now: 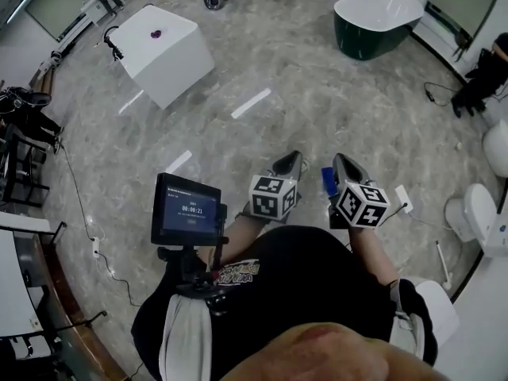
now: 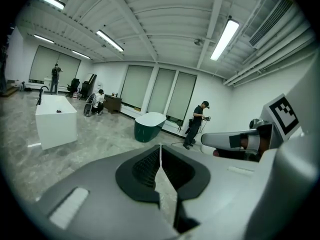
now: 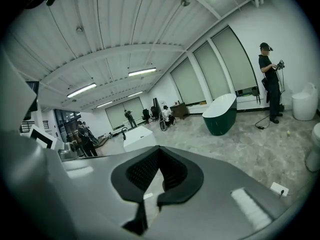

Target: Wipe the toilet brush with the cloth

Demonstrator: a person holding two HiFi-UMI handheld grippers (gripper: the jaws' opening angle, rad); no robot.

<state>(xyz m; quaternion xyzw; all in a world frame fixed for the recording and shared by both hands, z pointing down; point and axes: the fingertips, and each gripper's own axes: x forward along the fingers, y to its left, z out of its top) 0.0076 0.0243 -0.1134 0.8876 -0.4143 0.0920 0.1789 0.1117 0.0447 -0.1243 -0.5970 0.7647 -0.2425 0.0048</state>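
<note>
Neither a toilet brush nor a cloth shows in any view. In the head view my left gripper and right gripper are held side by side in front of the person's body, pointing out over the marble floor. The left gripper is shut, its dark pads meeting with nothing between them. The right gripper is shut too and holds nothing. The right gripper's grey body also shows at the right of the left gripper view.
A white block bathtub stands at the far left and a dark green tub at the far right. White toilets line the right wall. A small screen hangs at the person's chest. A power strip lies on the floor. A person stands by the windows.
</note>
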